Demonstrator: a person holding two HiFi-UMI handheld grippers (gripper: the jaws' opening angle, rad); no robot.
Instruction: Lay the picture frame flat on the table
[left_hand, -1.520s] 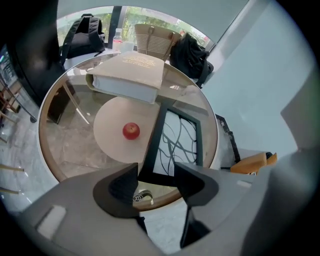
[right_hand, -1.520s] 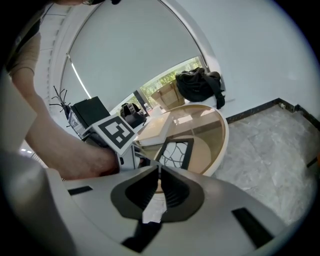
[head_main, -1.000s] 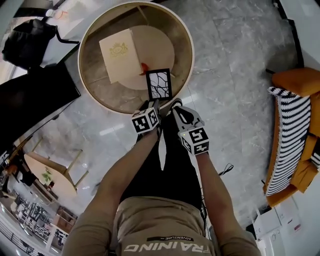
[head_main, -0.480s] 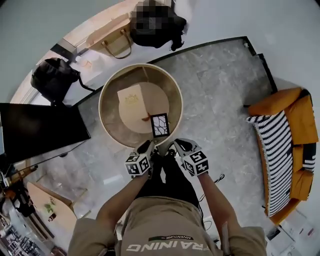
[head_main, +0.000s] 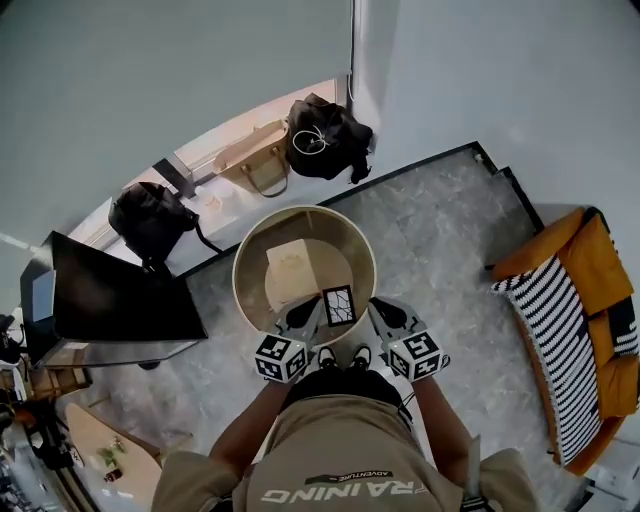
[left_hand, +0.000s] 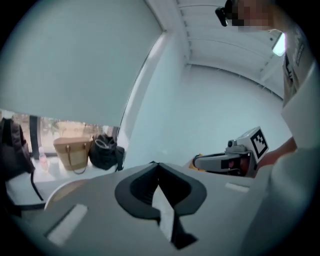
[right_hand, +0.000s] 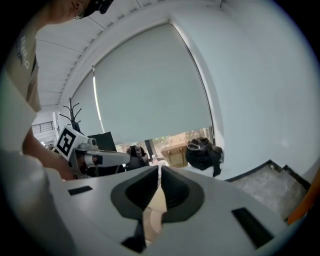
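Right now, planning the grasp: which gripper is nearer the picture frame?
Left. The left gripper sits beside the picture frame, at its left edge; the right gripper stands apart, off its right side.

Left gripper: jaws are seen closing fully together, tips touching, nothing between them. Beyond them, a pale wall and a large drawn window blind are seen. Below the blind, a tan handbag and a black bag are set side by side on a ledge, just touching. Another dark bag is cut off at the left edge. The right gripper is noted at right, marker cube uppermost, pointing left.
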